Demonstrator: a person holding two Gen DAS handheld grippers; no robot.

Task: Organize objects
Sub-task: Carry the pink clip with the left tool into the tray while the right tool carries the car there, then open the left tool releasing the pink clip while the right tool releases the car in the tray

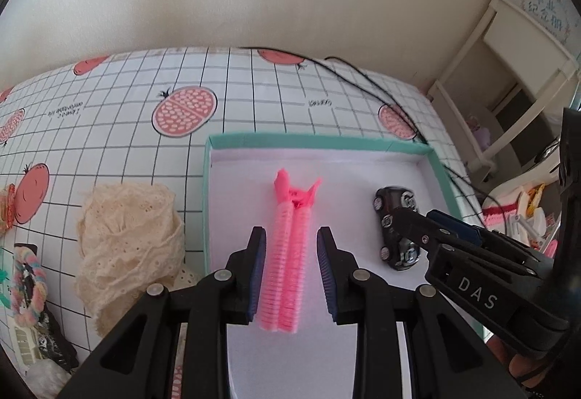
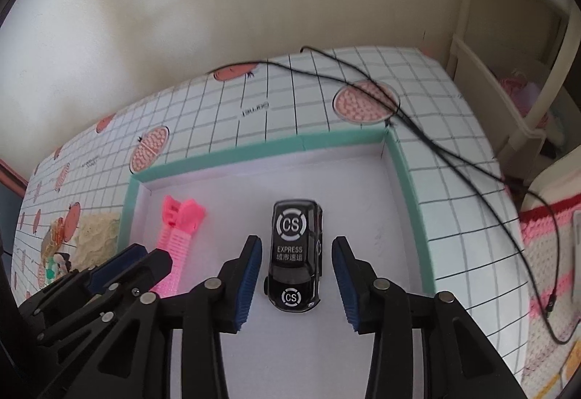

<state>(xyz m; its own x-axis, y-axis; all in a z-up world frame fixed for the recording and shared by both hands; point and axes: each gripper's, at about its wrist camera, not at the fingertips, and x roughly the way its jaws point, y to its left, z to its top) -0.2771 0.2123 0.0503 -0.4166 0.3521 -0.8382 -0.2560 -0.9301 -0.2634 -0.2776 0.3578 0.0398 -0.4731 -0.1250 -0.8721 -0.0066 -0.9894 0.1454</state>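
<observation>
With both items lying inside the teal-rimmed box (image 2: 406,181), lift each gripper straight up, jaws kept apart, left gripper (image 1: 290,268) clearing the pink hair clip (image 1: 287,253) and right gripper (image 2: 297,275) the toy car (image 2: 295,253).

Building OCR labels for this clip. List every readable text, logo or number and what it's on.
"CS": ringed logo on the toy car, on its roof and again on its hood.
"EXPRESS": car's windshield; the line of Chinese characters under it is too small to read surely.
"DAS": side of the right gripper.
Tablecloth: small upside-down script, too blurred to read.
Poster at upper right: Chinese characters, not legible.
Pink hair clip: no text.
</observation>
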